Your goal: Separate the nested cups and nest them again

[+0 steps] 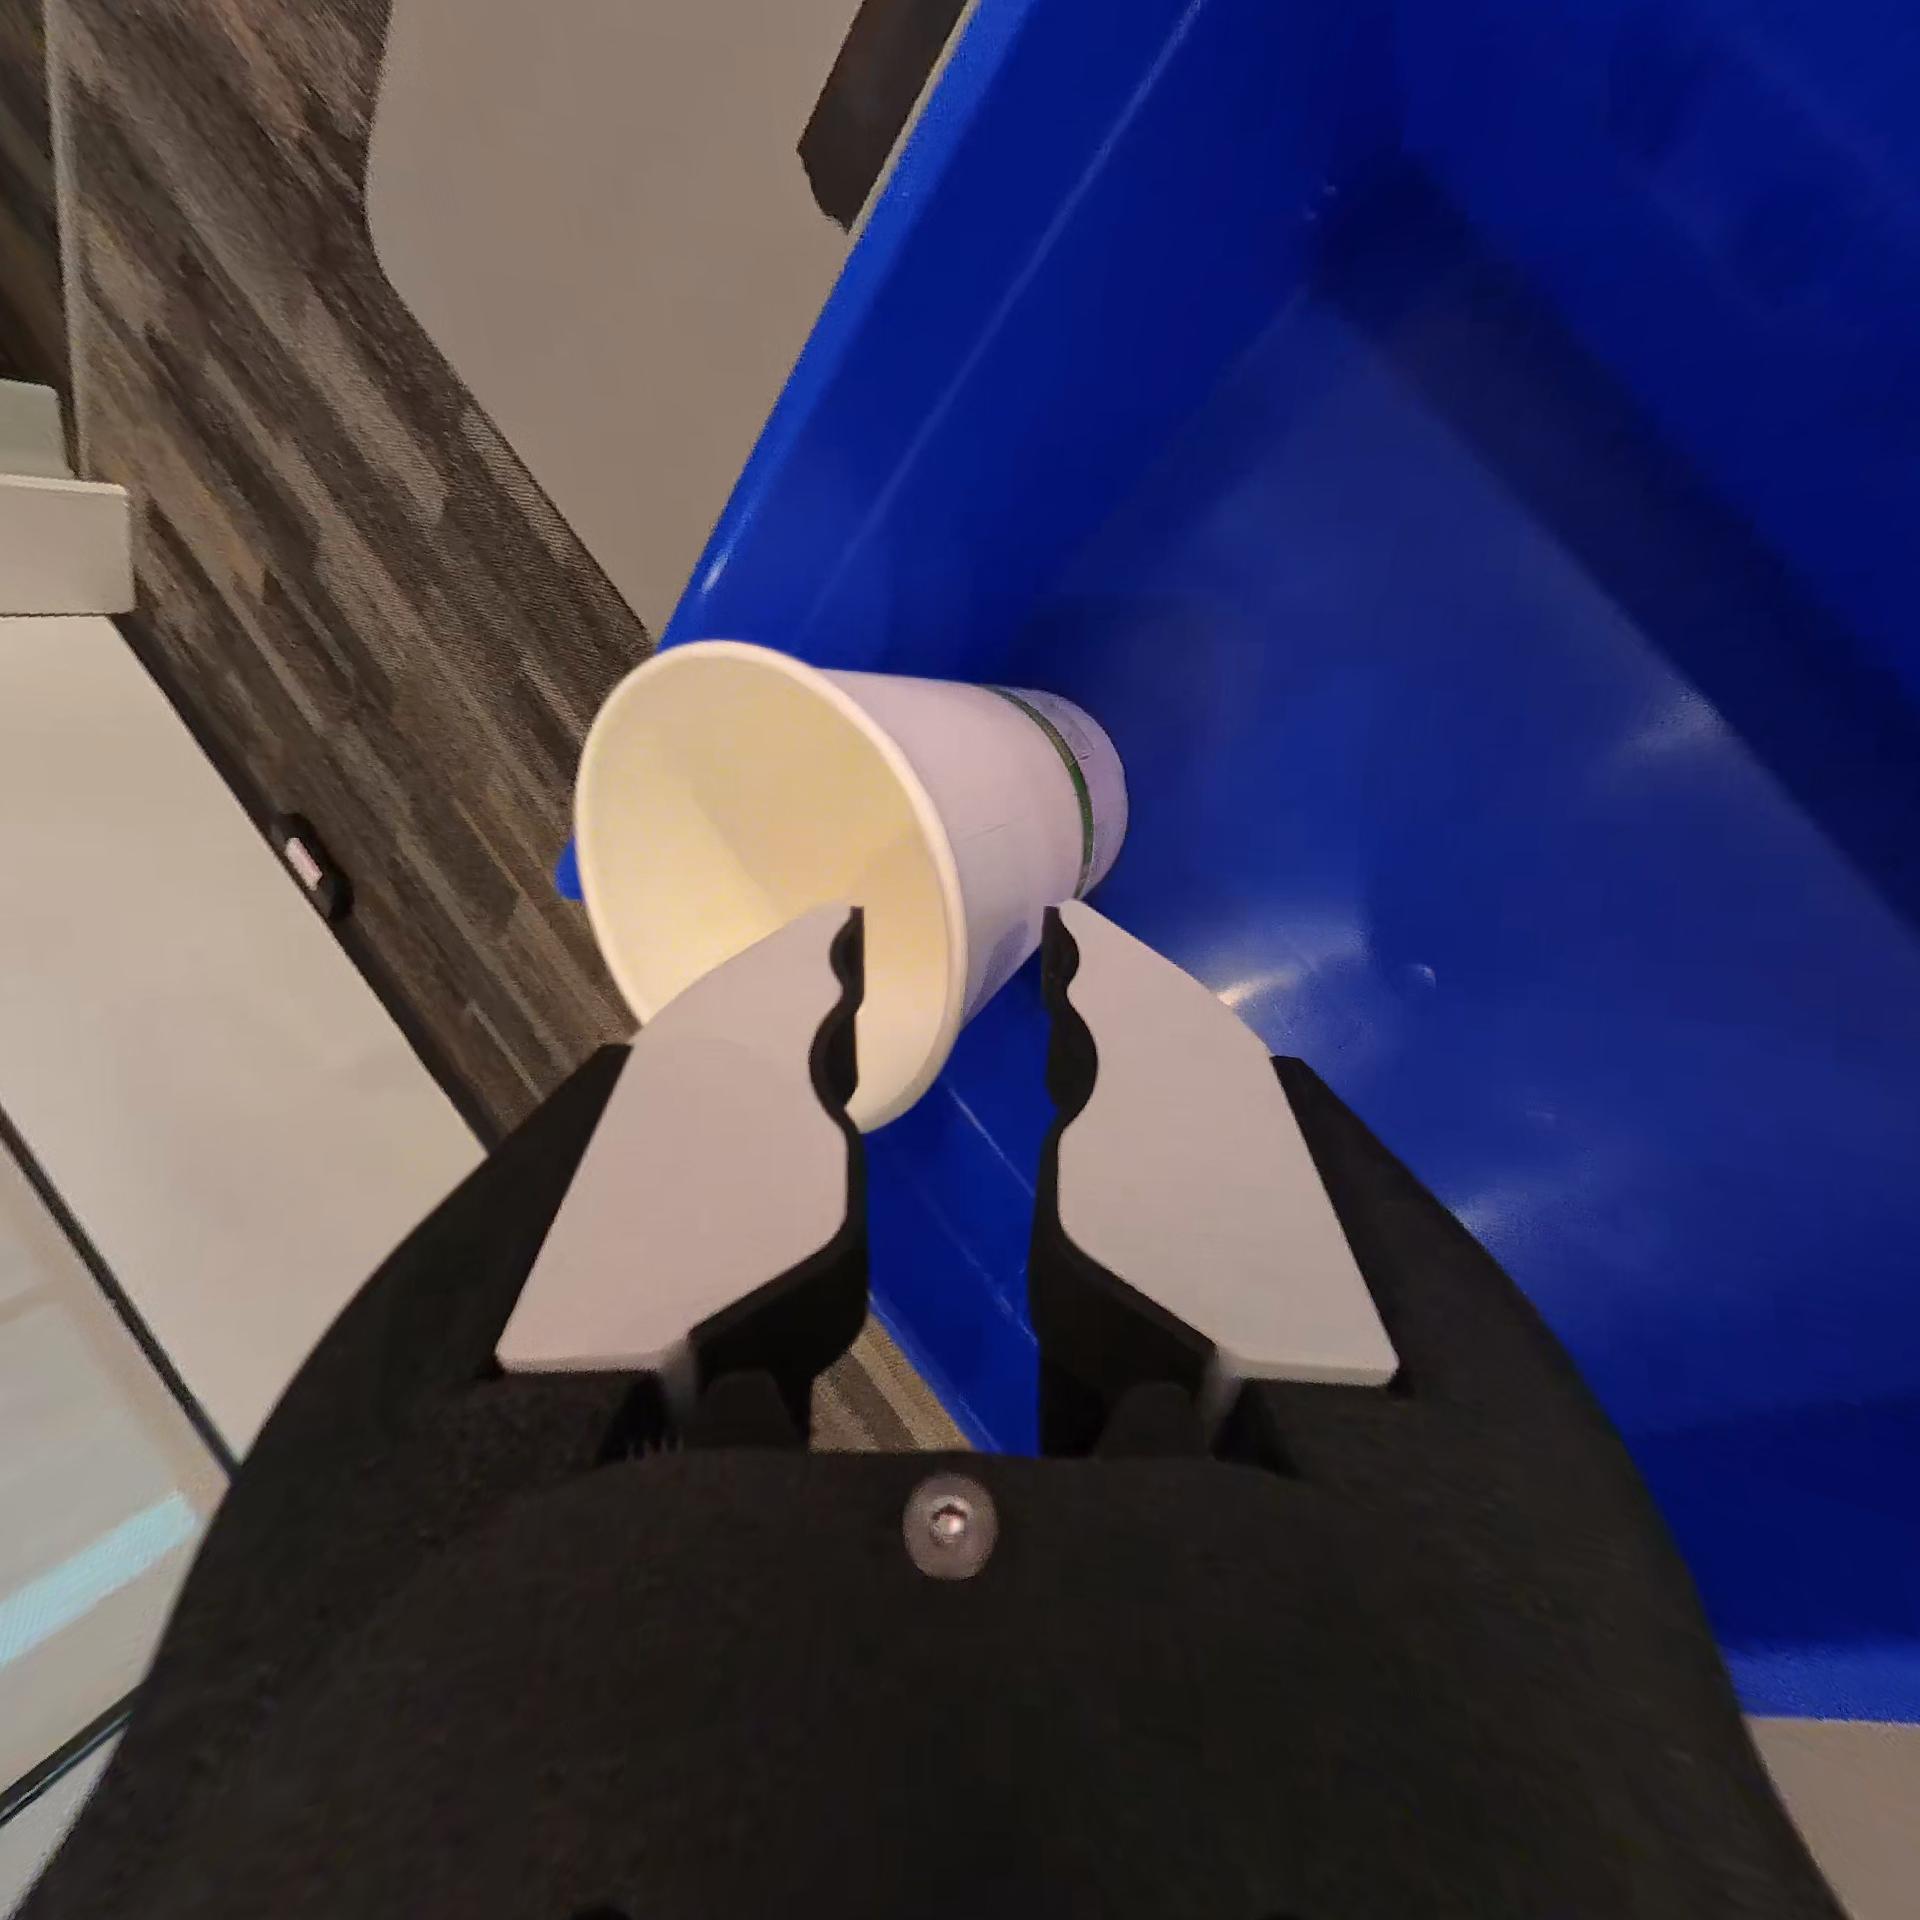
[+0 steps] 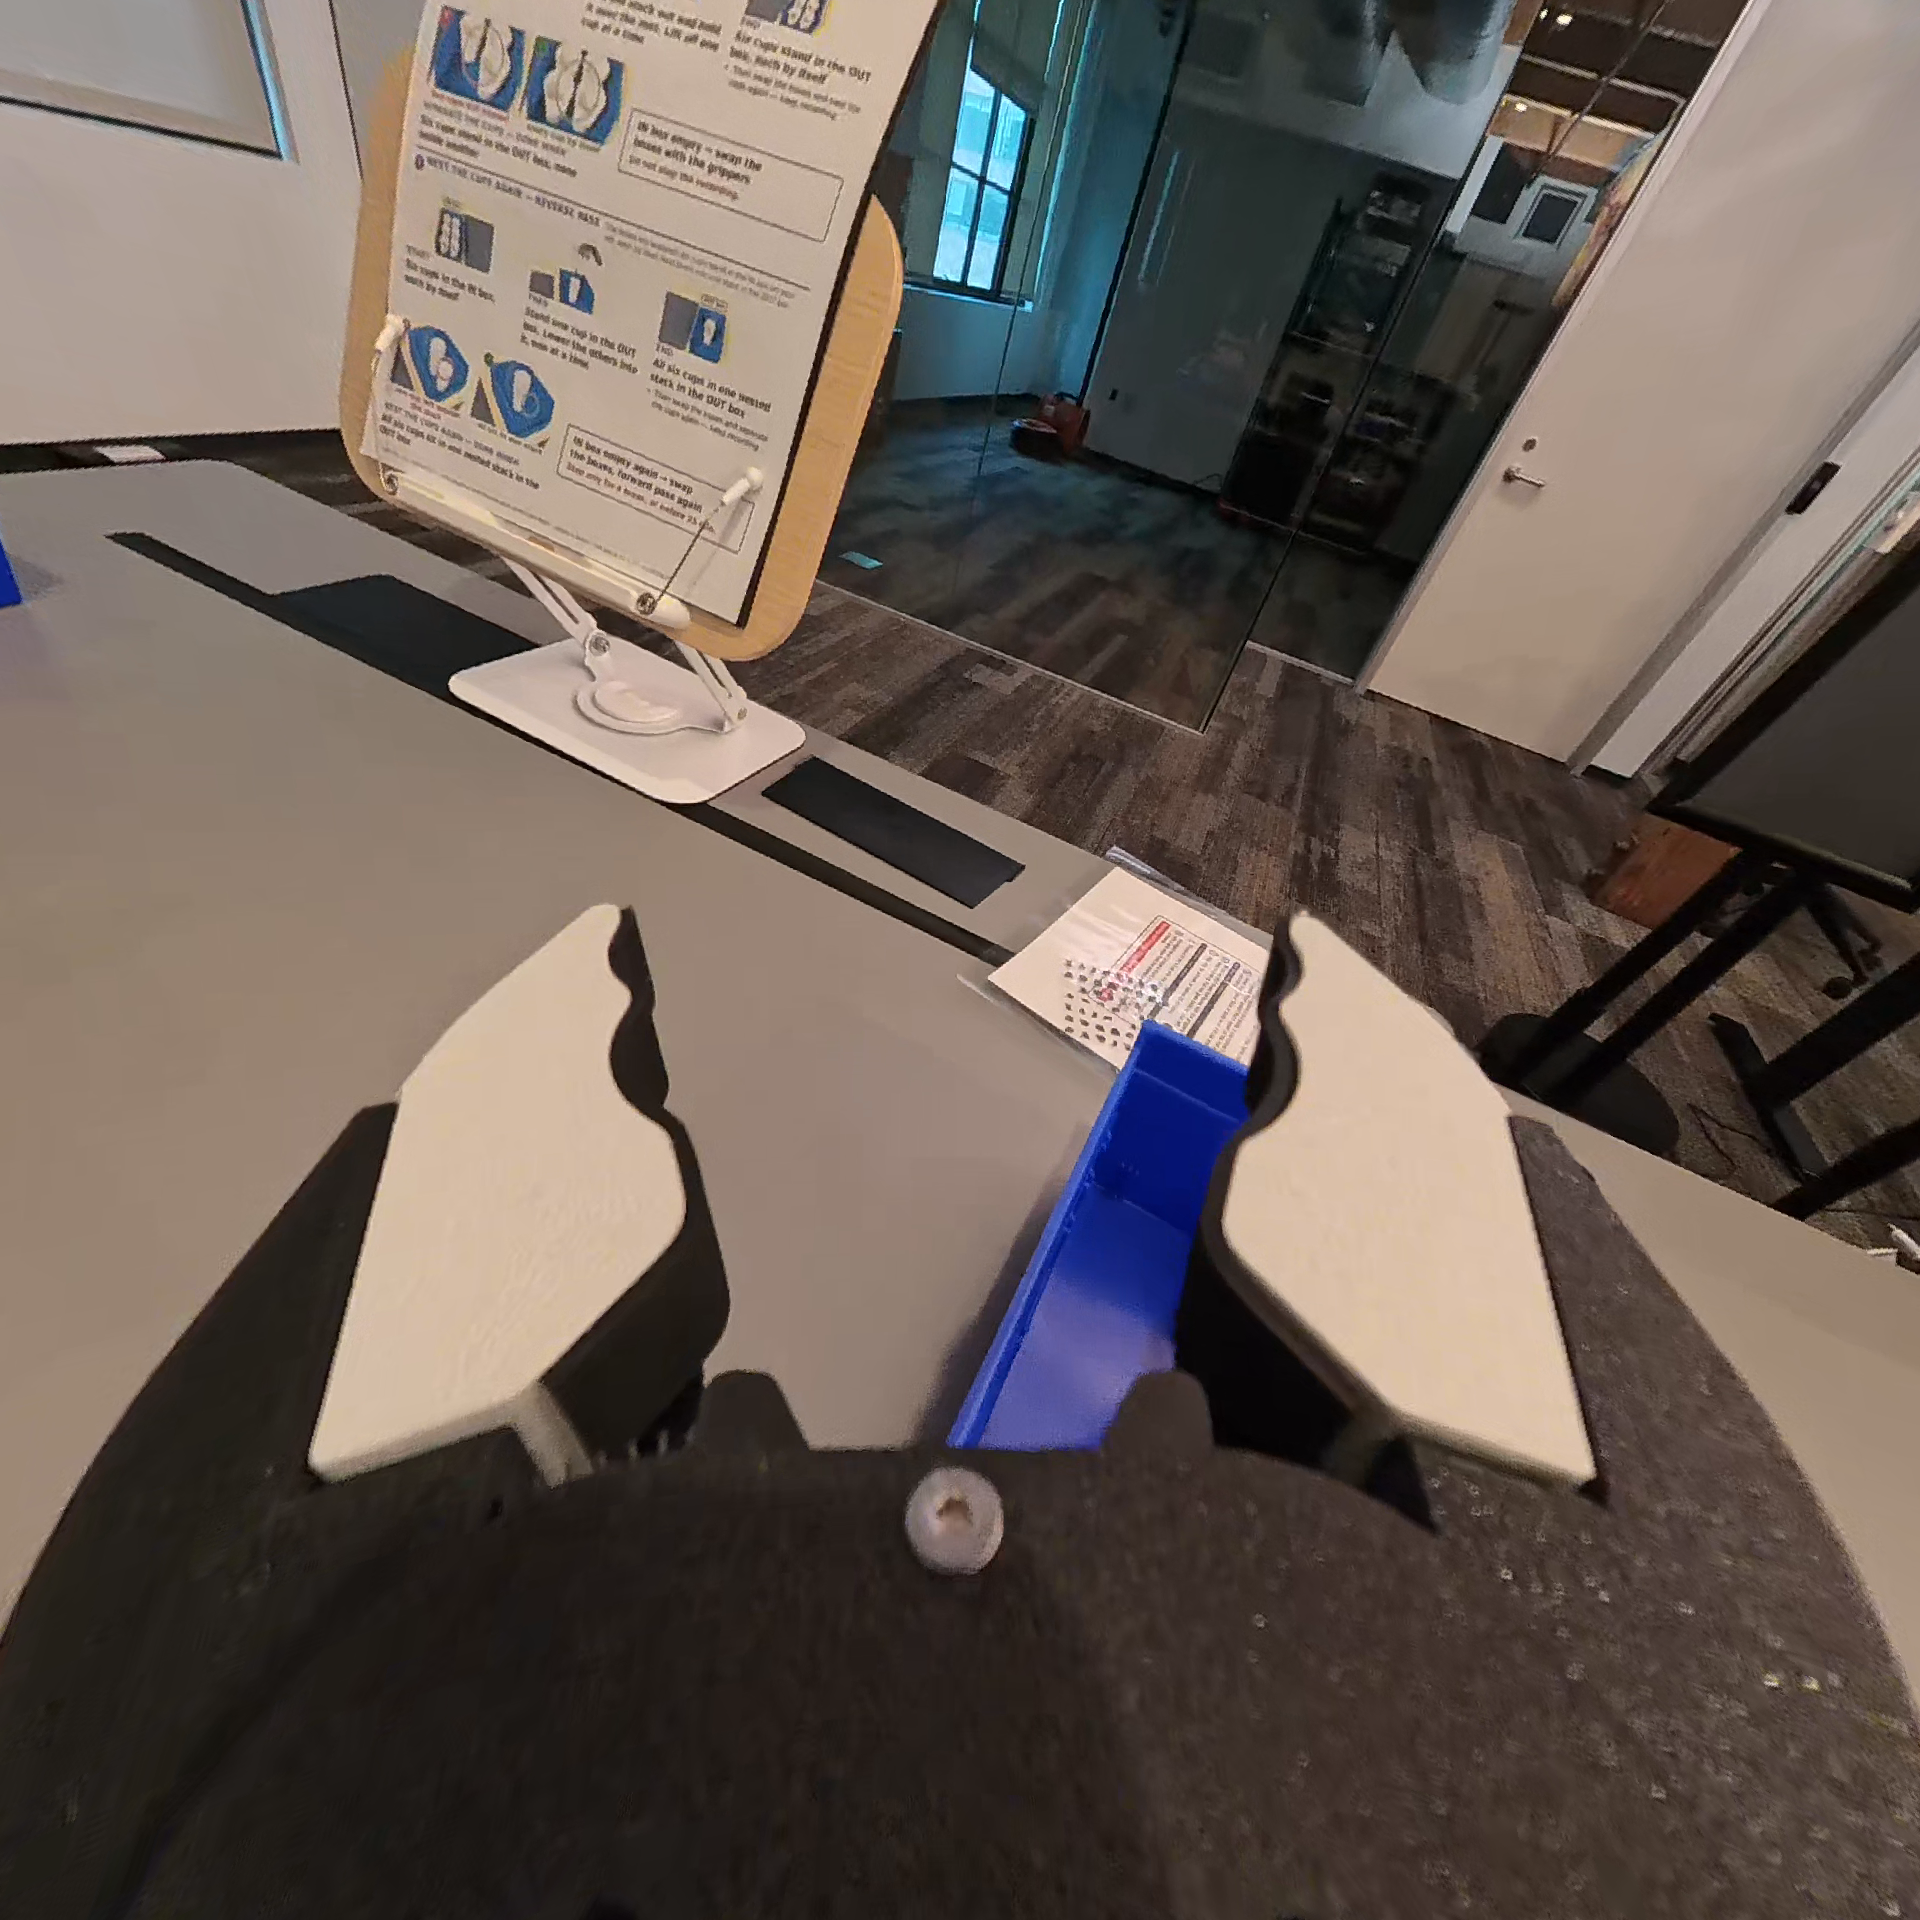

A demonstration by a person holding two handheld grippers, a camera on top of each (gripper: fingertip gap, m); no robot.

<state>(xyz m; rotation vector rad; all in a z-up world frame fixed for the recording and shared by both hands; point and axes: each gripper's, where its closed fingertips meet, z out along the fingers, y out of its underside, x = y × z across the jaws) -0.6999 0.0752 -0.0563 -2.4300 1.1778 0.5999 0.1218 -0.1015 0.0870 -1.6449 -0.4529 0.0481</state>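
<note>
My left gripper (image 1: 951,914) has its jaws a little apart, one finger inside the mouth of a white paper cup (image 1: 831,831) and the other outside its wall. Whether they press on the wall I cannot tell. The cup is tilted on its side, mouth toward me, its base over the rim of a blue bin (image 1: 1507,727), with a thin green line near the base. I count one cup for certain; whether others are nested inside it I cannot say. Only the left wrist view shows this cup and the bin's bare inside, with patterned carpet (image 1: 343,520) past the rim.

My right gripper (image 2: 951,920) shows only in the right wrist view, jaws spread wide with nothing between them, over the grey tabletop (image 2: 312,831). Between its fingers lies a narrow blue bin (image 2: 1122,1247), partly hidden by the right finger. Just beyond it a clear bag holding a printed sheet (image 2: 1132,966) sits at the tabletop's edge. Farther back stands one instruction sheet (image 2: 623,260) clipped on a wooden-backed stand with a white base (image 2: 623,727). Behind are a glass wall (image 2: 1143,364) and a white door (image 2: 1621,395).
</note>
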